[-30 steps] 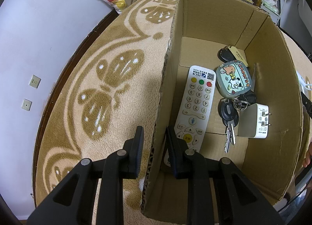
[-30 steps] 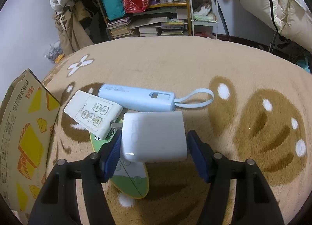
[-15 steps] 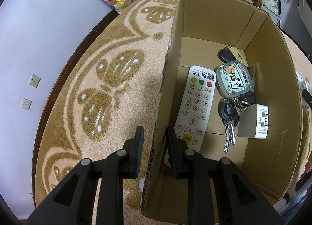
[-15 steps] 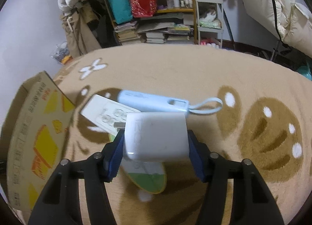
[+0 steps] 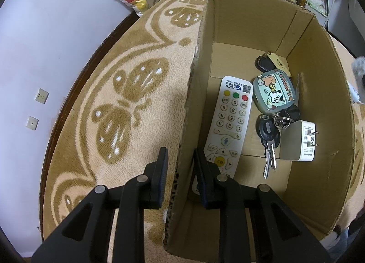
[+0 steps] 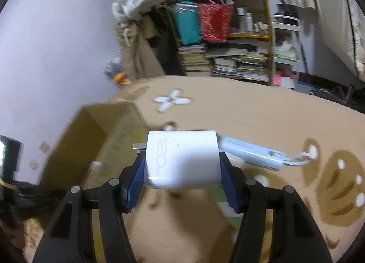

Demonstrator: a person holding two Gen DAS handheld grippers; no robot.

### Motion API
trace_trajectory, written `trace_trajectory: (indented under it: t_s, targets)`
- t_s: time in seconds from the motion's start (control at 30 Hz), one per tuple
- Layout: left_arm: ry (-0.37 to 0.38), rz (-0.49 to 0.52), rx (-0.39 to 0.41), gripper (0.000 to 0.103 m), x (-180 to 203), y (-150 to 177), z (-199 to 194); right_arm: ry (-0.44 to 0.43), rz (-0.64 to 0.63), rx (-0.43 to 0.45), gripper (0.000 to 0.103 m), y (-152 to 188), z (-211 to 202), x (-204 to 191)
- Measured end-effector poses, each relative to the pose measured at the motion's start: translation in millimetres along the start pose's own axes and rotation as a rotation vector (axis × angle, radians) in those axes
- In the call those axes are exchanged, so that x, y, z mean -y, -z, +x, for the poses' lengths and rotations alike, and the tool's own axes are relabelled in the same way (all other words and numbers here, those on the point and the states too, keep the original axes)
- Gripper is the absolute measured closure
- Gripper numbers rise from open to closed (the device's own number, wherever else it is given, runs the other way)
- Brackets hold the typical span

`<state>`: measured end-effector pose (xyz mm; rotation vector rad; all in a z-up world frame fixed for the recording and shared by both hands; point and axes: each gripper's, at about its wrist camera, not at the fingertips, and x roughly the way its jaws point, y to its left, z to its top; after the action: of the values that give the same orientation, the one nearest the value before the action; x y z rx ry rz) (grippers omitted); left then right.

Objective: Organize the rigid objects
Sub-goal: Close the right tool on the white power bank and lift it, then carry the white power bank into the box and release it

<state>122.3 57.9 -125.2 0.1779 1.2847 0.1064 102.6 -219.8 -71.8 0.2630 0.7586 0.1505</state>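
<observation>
Only our right wrist view shows the right tongs (image 6: 182,177) clamped on a white charger (image 6: 182,160), lifted above the carpet (image 6: 262,112) beside the box (image 6: 109,139). Our left tongs (image 5: 180,171) pinch the box's wall (image 5: 194,94); inside lie a remote (image 5: 228,123), keys (image 5: 269,139), a plug (image 5: 298,142).

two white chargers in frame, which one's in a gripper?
The white charger block marked 120W, clamped between the right gripper pads above the rug. The other white charger with exposed prongs lies loose inside the cardboard box, beside the keys.
</observation>
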Motion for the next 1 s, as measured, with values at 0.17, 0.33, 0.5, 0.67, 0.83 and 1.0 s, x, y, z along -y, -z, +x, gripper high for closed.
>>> trace_trajectory:
  t_s: [0.17, 0.33, 0.5, 0.67, 0.83, 1.0]
  targets:
    - [-0.012, 0.009, 0.003, 0.08, 2.4, 1.2, -0.2, -0.078, -0.026, 0.031, 0.038, -4.0, -10.0, -29.9]
    - [-0.013, 0.011, 0.003, 0.08, 3.2, 0.8, 0.0, -0.122, -0.078, 0.046, 0.038, -2.5, -12.7, -56.4]
    - [-0.014, 0.013, 0.003, 0.08, 3.1, 0.5, 0.2, -0.158, -0.136, 0.035, 0.038, -0.4, -3.8, -76.3]
    - [-0.013, 0.012, 0.003, 0.08, 3.7, 0.4, 0.4, -0.195, -0.213, 0.017, 0.038, 8.4, 1.5, -92.0]
    - [-0.009, 0.011, 0.003, 0.08, 3.0, 0.4, 0.4, -0.184, -0.282, 0.007, 0.038, 14.8, 4.7, -98.8]
    - [-0.006, 0.011, 0.002, 0.08, 2.6, 0.6, 0.1, -0.226, -0.301, 0.013, 0.038, 17.2, -0.4, -99.7]
